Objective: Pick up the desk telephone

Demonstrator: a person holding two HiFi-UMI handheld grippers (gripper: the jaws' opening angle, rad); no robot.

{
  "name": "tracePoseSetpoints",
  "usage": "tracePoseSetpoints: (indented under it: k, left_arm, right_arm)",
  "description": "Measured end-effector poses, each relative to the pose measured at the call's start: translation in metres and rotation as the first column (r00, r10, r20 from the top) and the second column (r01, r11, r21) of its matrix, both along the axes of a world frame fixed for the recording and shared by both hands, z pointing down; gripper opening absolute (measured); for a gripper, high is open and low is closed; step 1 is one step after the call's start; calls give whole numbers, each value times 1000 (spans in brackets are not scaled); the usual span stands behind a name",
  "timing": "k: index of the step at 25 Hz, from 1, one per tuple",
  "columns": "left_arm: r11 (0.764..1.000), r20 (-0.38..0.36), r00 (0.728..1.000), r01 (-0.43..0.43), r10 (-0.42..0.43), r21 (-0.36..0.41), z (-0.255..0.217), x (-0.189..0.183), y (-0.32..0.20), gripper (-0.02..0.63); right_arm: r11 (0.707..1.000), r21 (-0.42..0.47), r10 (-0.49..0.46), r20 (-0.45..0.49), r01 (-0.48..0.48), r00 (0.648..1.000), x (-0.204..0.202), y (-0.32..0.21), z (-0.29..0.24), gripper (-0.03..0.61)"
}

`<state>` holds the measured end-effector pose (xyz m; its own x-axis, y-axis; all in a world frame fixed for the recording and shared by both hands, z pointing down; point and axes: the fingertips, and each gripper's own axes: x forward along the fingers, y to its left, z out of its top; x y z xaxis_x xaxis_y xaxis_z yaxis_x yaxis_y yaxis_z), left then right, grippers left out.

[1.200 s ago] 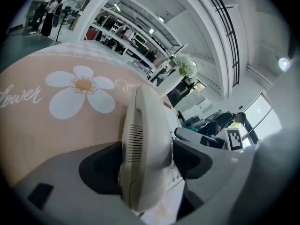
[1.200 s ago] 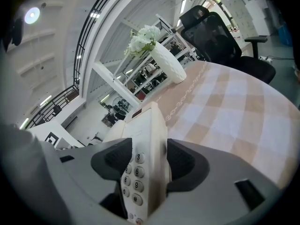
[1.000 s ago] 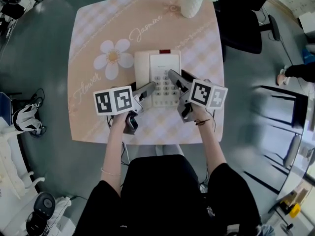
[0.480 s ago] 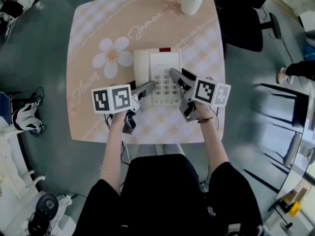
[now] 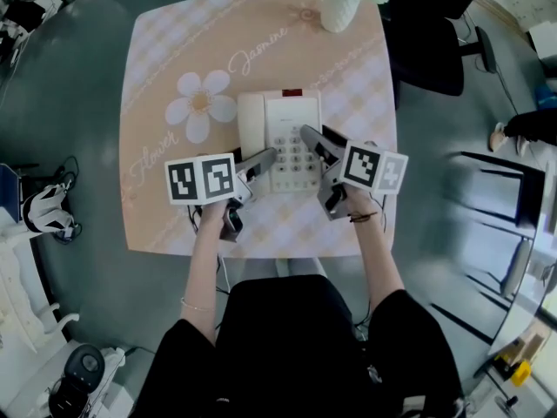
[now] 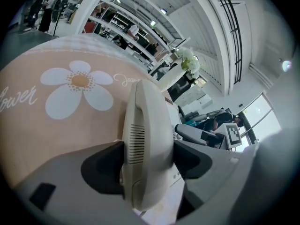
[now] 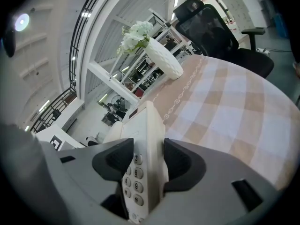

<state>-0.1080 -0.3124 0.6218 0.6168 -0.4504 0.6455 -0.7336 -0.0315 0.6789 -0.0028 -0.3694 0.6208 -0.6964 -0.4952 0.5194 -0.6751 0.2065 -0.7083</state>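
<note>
Left gripper [image 6: 145,158]: jaws clamped on the cream handset [image 6: 145,135], one pad on each flank, just below the slotted grille. Right gripper [image 7: 143,161]: jaws pinched on the right edge of the desk telephone [image 7: 143,135], with the keypad [image 7: 133,182] face against the left pad.

In the head view the left gripper [image 5: 264,158] comes in from 7 o'clock and the right gripper [image 5: 310,137] from 5 o'clock. Between them the desk telephone [image 5: 287,120] sits at the middle of the table [image 5: 165,50]. Its long axis runs 12 to 6: the end with the small red mark points to 12, the keypad [image 5: 293,151] end to the person at 6. The handset [image 5: 251,122] lies along the phone's left side on the same line.

The table wears a peach checked cloth with a white daisy [image 5: 200,103] at the phone's 9 o'clock. A white vase of flowers [image 5: 341,3] stands at 1 o'clock on the far edge, and a black office chair [image 5: 426,42] is beyond it at 2. The grey floor [image 5: 70,103] runs all round, under a white-beamed hall.
</note>
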Motion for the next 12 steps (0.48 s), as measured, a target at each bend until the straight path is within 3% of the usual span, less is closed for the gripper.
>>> tracePoseSetpoints:
  k: [12]
  left_arm:
    - [999, 25, 1000, 1, -3, 54, -35, -4, 4, 318]
  right_arm:
    - [999, 54, 1, 17, -2, 1000, -2, 4, -35, 190]
